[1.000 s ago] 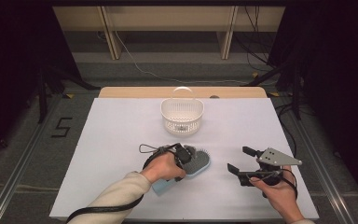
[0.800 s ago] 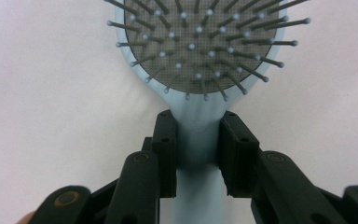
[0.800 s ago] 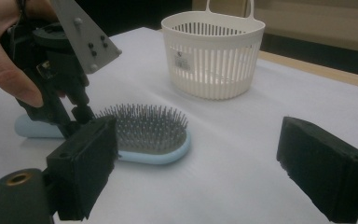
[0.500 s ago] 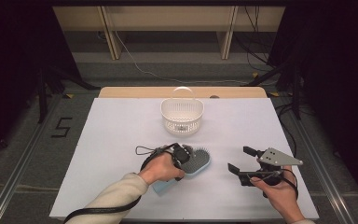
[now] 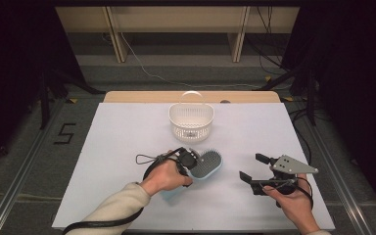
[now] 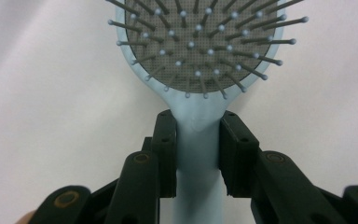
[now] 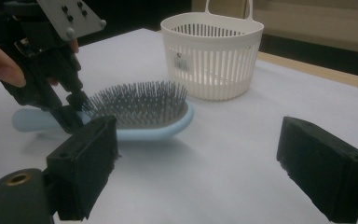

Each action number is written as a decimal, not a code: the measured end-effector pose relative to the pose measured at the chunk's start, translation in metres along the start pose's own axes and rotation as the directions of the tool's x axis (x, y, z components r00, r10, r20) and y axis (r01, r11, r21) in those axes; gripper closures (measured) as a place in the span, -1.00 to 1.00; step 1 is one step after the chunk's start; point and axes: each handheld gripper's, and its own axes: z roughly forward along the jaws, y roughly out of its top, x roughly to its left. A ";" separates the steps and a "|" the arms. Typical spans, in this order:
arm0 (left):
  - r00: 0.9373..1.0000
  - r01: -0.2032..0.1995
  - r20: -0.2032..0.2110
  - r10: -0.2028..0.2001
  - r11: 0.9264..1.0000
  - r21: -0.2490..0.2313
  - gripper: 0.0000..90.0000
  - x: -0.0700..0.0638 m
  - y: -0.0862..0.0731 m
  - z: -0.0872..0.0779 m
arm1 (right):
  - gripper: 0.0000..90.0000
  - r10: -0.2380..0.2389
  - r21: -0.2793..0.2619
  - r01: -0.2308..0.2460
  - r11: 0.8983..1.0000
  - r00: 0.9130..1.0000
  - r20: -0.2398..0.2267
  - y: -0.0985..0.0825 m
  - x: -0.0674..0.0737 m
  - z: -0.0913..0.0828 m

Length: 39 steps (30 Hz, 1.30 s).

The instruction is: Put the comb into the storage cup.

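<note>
- The left gripper (image 5: 190, 161) has its black fingers (image 6: 165, 140) clenched on the neck of the pale blue plastic paddle hairbrush (image 5: 204, 167), one pad pressed to each side of the handle just below the head, as the left gripper view shows.
- The hairbrush (image 6: 200, 140) lies flat on the white counter (image 5: 127, 147) with its grey bristle pad facing up; its head points away from the person and its handle end runs back under the left hand (image 5: 165, 176).
- The right gripper (image 5: 254, 169) is held above the counter's right part, well apart from the hairbrush; its fingers (image 7: 86, 163) stand released and wide, with nothing between them.
- In the right gripper view the hairbrush (image 7: 135, 114) sits between the left gripper (image 7: 67, 109) and the white slotted plastic basket with a loop handle (image 7: 212, 56).
- The basket (image 5: 191, 120) stands upright near the far edge of the counter, beyond the hairbrush and not touching it. Through its open top only a small label on the wall shows; whether anything lies at the bottom I cannot tell.
- Against the frames from a second ago, the basket, the hairbrush and the right gripper sit in the same places; the left hand has shifted only slightly and its grip on the handle is unchanged.
</note>
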 end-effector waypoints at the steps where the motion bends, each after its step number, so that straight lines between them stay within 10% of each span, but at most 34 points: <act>1: 1.000 0.001 -0.004 -0.001 1.000 -0.008 0.55 0.000 0.000 -0.001 | -0.71 0.000 -0.001 0.000 1.000 1.000 0.000 0.000 0.000 0.000; 39: 0.998 0.022 -0.055 -0.036 0.972 -0.234 0.55 0.006 -0.011 -0.020 | -0.71 0.005 0.002 -0.005 1.000 1.000 0.000 -0.001 -0.001 0.000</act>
